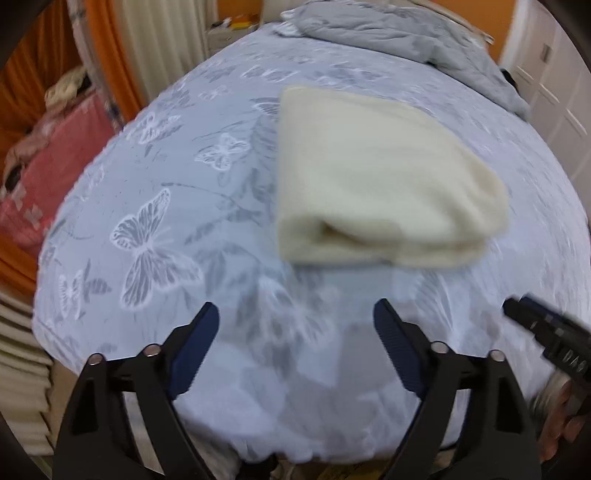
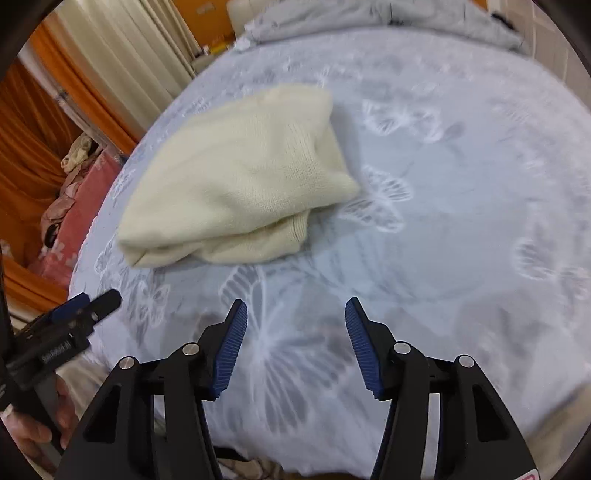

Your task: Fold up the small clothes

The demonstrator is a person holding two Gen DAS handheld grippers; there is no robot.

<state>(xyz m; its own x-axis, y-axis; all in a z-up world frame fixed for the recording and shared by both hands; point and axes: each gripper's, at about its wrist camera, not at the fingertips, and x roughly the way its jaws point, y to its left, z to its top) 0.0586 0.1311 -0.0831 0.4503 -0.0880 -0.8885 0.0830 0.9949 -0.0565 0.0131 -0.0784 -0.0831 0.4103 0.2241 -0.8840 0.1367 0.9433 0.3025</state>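
Observation:
A cream knitted garment (image 1: 373, 177) lies folded into a thick bundle on the bed, seen also in the right wrist view (image 2: 240, 177). My left gripper (image 1: 295, 317) hovers open over bare sheet in front of the bundle, nothing between its blue pads. My right gripper (image 2: 295, 314) is open too, above the sheet to the right of and nearer than the garment, and holds nothing. Each gripper shows at the edge of the other's view: the right one (image 1: 532, 325) low right, the left one (image 2: 92, 306) low left, with a hand on its handle.
The bed sheet (image 1: 166, 229) is pale blue with white butterflies. A grey quilt (image 1: 406, 33) is bunched at the far end. A pink box with clothes (image 1: 48, 166) stands left of the bed, before orange and cream curtains (image 2: 92, 74). White cupboard doors (image 1: 554, 74) are at the far right.

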